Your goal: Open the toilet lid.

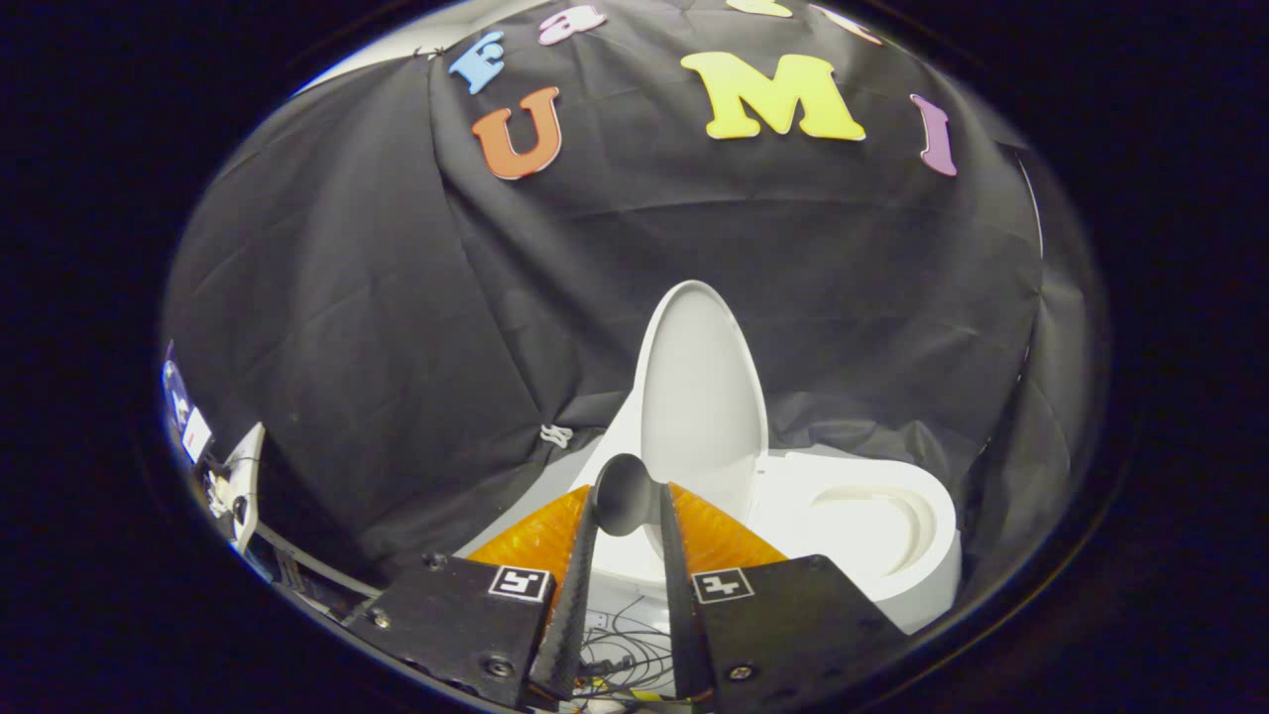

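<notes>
Tool [629,506] fingers apart before raised toilet lid [700,397]; cables [620,650] tangled below.

White toilet lid [702,382], orange-and-black tongs [628,501].

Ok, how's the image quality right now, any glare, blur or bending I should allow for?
Gripper view: fisheye bends the scene strongly; raised toilet lid is sharp and evenly lit, without harsh glare; bowl shows soft shadow inside; hand-held gripper fingers close-up and dark, slightly soft, a dark rounded object between the tips.

Hand-held gripper [627,506], black fingers [580,575] narrowly parted, tips nearly together.
</notes>
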### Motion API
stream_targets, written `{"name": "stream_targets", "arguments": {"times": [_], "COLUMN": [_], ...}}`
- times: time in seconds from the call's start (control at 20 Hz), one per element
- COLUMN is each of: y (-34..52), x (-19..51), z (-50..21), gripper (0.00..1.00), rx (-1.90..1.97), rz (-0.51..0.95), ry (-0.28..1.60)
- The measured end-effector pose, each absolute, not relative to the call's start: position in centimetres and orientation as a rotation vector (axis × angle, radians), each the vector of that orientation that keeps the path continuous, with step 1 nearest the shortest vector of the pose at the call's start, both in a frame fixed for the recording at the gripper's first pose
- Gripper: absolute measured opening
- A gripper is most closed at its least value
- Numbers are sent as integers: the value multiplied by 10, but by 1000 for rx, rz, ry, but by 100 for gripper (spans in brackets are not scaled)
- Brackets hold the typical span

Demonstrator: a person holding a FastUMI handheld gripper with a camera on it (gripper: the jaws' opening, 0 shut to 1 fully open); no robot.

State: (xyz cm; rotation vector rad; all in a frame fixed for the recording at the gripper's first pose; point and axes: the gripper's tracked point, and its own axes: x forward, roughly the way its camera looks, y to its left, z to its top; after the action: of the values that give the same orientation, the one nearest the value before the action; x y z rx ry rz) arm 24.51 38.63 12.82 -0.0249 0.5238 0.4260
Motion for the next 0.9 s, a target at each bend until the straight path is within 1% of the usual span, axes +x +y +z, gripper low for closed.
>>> {"name": "stream_targets", "arguments": {"times": [0.15, 0.25, 0.3, 0.35, 0.4, 0.5, 0.7, 0.85, 0.9], "y": [359, 336, 322, 309, 295, 265, 202, 163, 151], "x": [223, 205, 195, 186, 177, 158, 124, 99, 90], "z": [163, 178, 184, 188, 194, 201, 201, 190, 188], "gripper": [41, 47, 53, 55, 63, 64, 82, 95, 95], "rx": [-53, -50, -41, -28, -19, 5, 8, 9, 17], "rz": [423, 420, 416, 411, 402, 378, 303, 254, 235], "ry": [412, 350, 326, 303, 284, 246, 167, 140, 125]}}
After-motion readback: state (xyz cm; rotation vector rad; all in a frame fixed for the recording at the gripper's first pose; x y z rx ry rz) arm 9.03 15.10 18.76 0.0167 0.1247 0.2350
